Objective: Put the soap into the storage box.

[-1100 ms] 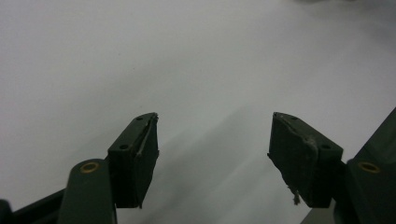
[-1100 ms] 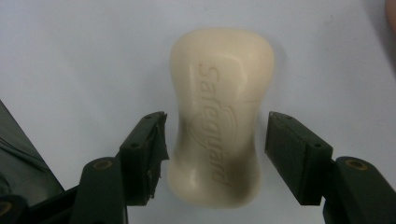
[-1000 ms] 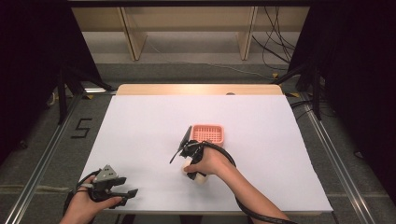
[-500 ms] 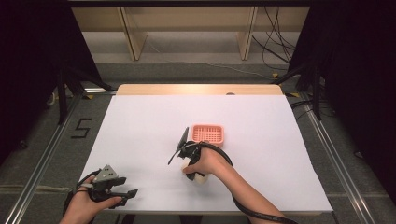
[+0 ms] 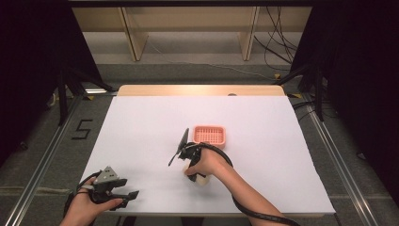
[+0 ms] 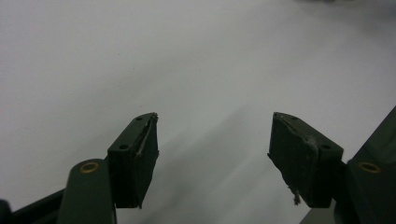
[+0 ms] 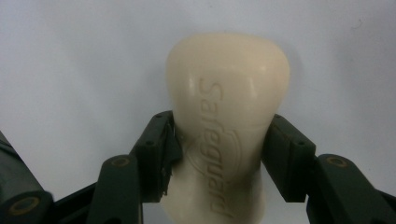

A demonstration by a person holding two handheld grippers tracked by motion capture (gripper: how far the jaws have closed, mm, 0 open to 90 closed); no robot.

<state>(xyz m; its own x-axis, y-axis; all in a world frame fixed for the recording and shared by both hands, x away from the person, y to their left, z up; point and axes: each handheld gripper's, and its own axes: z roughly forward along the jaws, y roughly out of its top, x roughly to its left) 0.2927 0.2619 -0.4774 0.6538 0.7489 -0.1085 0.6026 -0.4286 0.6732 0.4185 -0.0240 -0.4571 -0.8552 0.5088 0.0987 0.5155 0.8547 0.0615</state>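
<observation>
White covering spreads across the bench [image 5: 141, 132] in front of you, with a strip of bare wood showing along its far edge and grey floor on either side. Beyond it stand pale wooden shelf legs, and loose cables lie on the floor at the far right.

Your right gripper [image 7: 218, 149] sits near the middle of the bench, a little toward the near side, and it is pinching a cream bar of soap [image 7: 226, 107]. In the right gripper view both jaws press against the sides of the bar, which carries raised lettering and rises past the jaw tips. From above, your right hand [image 5: 207, 162] covers most of the gripper, and a pale end of the soap [image 5: 201, 180] peeks out at the near side of your hand, low over the white surface; whether it touches the bench you cannot tell from here.

Just beyond your hand, slightly to the right, a pink basket [image 5: 210, 135] with a grid bottom rests on the bench.

Your left gripper [image 5: 131, 195] is at the near left corner, well apart from the soap. In the left gripper view its jaws are spread wide over bare white surface, nothing between them.
</observation>
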